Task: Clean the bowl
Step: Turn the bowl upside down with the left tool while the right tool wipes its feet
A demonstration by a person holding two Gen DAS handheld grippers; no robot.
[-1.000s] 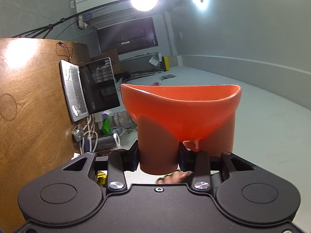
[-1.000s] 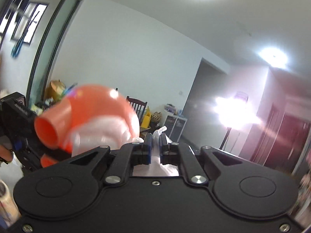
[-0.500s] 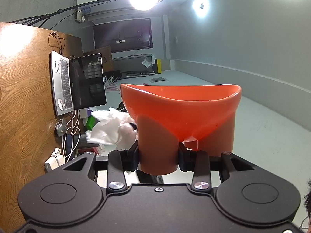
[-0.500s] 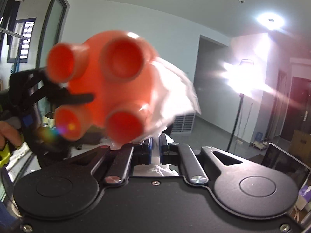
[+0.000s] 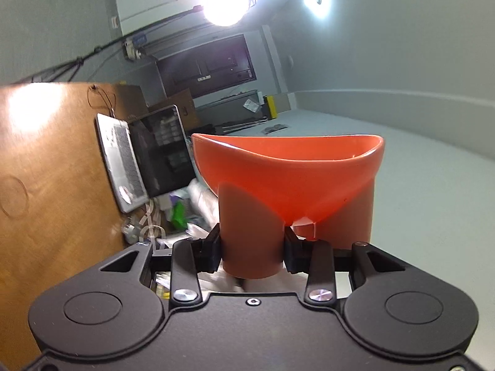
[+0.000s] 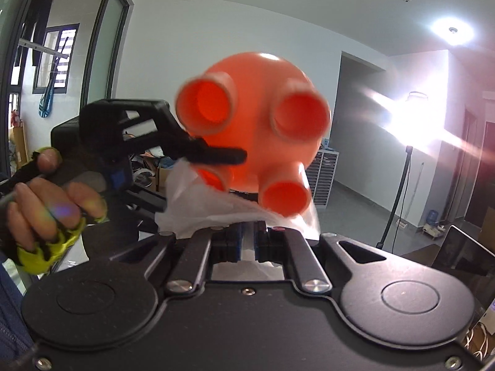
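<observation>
Holding the orange bowl [image 5: 287, 179] up in the air, you are gripping it with your left gripper [image 5: 252, 249], whose 2 black pads are pressing on 1 of the bowl's round legs from both sides. In the left wrist view the bowl's open rim is pointing away from you, and a brown wooden table [image 5: 55, 167] with an open laptop [image 5: 139, 157] is showing at the left. In the right wrist view you are looking at the bowl's underside [image 6: 256, 130], where 4 hollow round legs are sticking out toward the camera. Your hand [image 6: 49, 198] in a yellow and black glove is holding the left gripper's handle at the left. Your right gripper [image 6: 247, 241] is pinching a white tissue [image 6: 198, 210] between its blue pads, with the jaws nearly touching. The tissue is spreading up under the bowl and is lying against its lower side, by the 2 lower legs. A bright lamp on a stand [image 6: 408, 142] is glaring at the right.
</observation>
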